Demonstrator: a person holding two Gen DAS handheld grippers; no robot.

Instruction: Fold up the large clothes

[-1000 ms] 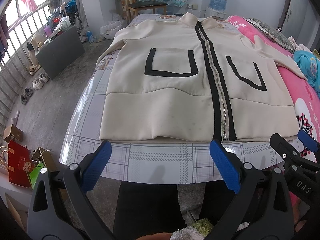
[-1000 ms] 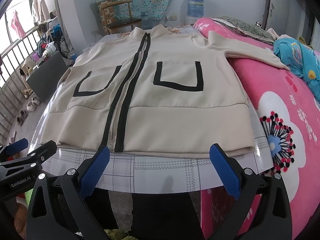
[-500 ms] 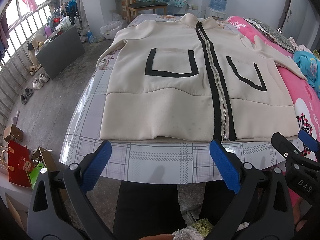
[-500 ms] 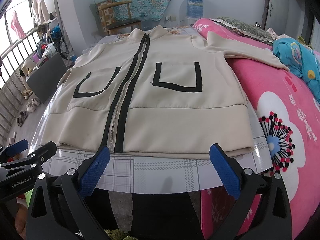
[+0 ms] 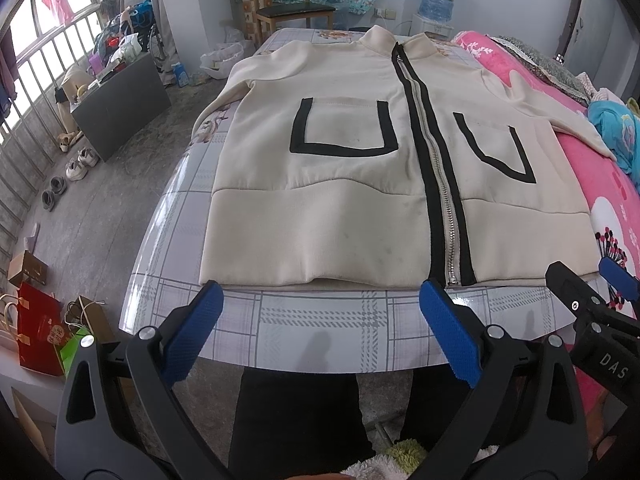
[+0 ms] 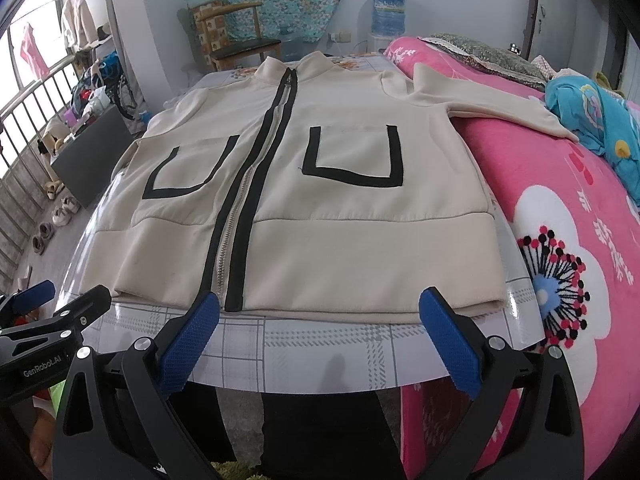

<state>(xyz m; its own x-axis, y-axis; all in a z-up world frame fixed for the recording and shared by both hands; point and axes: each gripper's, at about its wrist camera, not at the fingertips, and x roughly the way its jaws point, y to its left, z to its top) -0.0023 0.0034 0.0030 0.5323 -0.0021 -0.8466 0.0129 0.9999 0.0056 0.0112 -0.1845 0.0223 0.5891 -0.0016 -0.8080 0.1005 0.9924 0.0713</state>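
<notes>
Both jaws spread wide, left gripper (image 5: 320, 312), right gripper (image 6: 320, 312), jacket (image 5: 384, 184) flat

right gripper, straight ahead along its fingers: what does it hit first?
Probably the bottom hem of the cream jacket, just right of its zipper. The right gripper is open, with only bare checked tablecloth between its pads and the hem. Its height above the table is unclear.

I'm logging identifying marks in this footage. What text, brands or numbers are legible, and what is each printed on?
"DAS": on the right gripper, seen at the edge of the left wrist view.
"GenRobot.AI": on the left gripper, seen at the edge of the right wrist view.
Red gift bag on the floor: a printed emblem, too small to read.
Jacket: no text visible.
</notes>
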